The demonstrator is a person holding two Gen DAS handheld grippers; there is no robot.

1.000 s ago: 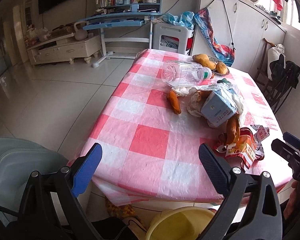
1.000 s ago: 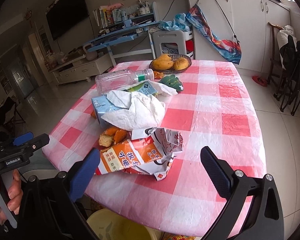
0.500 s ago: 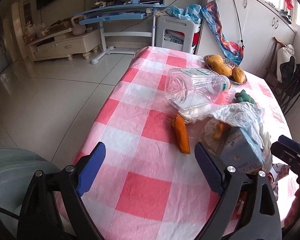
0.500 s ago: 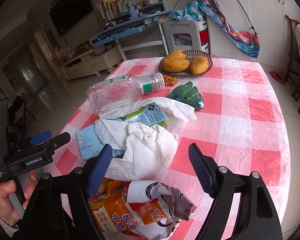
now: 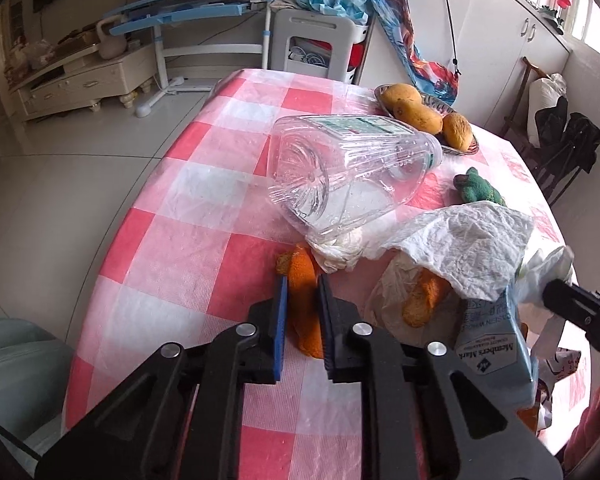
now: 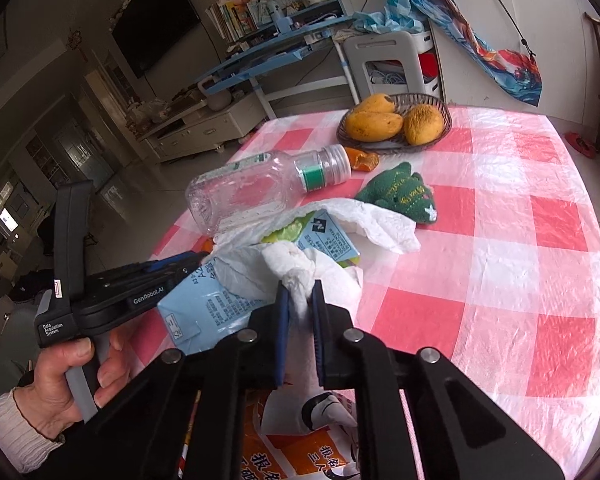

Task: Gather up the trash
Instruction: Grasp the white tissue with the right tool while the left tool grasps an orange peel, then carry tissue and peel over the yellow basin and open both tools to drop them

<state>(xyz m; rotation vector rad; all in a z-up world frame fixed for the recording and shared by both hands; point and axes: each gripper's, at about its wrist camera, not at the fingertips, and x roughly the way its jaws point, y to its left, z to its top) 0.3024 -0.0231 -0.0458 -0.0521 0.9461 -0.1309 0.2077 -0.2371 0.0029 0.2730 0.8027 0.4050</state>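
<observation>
Both grippers had just closed since the earlier frame. Left gripper (image 5: pixel 303 284) clenched an orange peel (image 5: pixel 305 280), limp and ragged, lying near the table's (image 5: pixel 188 216) left edge beside the clear plastic bottle (image 5: pixel 352 168). Right gripper (image 6: pixel 299 289) pinched a crumpled white tissue (image 6: pixel 296 270), twisted to a peak atop the blue carton (image 6: pixel 204 308) near the front edge.

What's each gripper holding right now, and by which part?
Left gripper pinches the orange peel across its middle. Right gripper pinches a bunched fold of the white tissue.
</observation>
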